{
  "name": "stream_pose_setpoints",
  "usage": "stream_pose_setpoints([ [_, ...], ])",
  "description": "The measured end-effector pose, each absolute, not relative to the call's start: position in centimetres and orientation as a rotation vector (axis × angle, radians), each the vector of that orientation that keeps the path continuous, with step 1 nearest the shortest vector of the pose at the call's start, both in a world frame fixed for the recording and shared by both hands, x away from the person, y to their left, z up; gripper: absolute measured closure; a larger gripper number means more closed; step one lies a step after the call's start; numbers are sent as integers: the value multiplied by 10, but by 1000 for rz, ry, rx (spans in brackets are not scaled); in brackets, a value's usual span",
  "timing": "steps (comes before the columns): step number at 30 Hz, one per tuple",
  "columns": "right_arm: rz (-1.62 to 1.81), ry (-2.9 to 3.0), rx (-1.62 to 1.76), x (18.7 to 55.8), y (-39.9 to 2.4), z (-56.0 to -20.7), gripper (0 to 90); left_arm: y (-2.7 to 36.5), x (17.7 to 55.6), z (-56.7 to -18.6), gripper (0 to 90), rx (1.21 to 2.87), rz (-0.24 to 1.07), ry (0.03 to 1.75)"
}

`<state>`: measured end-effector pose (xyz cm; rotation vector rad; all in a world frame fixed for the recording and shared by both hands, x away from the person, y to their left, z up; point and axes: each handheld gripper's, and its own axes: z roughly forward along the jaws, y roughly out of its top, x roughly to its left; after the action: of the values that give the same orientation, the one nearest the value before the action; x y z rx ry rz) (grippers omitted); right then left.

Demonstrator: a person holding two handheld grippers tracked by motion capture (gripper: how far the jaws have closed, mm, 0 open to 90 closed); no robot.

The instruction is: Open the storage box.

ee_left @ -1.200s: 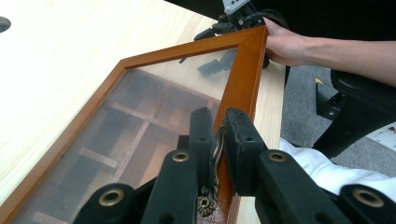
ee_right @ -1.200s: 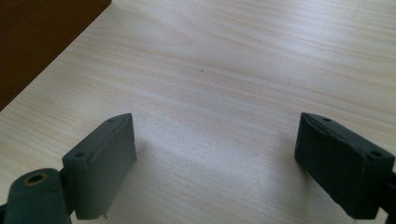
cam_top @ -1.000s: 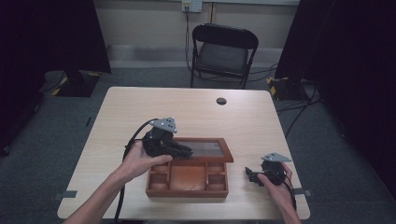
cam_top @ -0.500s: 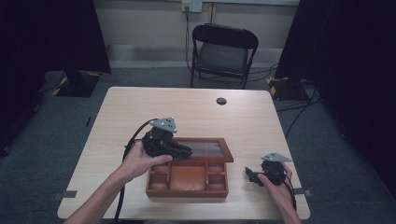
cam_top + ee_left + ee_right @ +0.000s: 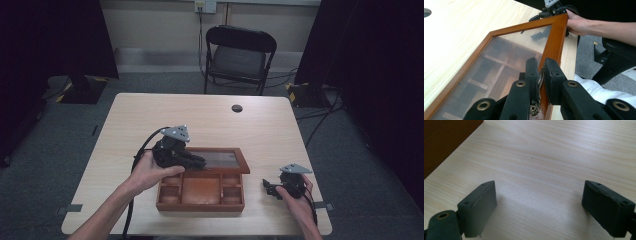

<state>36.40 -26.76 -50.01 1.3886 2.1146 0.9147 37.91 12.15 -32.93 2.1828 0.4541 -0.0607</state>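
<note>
Currently the left gripper [image 5: 540, 75] is clamping narrowly on a small metal clasp [image 5: 537, 105] at the front edge of the glass-paned lid [image 5: 220, 159], holding it raised over the wooden box [image 5: 200, 192] near the table's [image 5: 260, 130] front edge. To the box's right, the right gripper [image 5: 539, 202] is resting with jaws standing wide, holding nothing. Judged step: lid opening or closing; the next move is calling for a steady swing about the hinge.

Black folding chair [image 5: 239, 57] behind table [image 5: 210, 120]; round dark grommet [image 5: 236, 108] on tabletop.
</note>
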Motion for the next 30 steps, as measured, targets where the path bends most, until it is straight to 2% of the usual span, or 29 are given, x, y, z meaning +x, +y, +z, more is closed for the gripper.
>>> stream_pose_setpoints([
  [30,915,2115,1389,364,-268,-500,118,121,381,-327,816,2179,-61,456],
])
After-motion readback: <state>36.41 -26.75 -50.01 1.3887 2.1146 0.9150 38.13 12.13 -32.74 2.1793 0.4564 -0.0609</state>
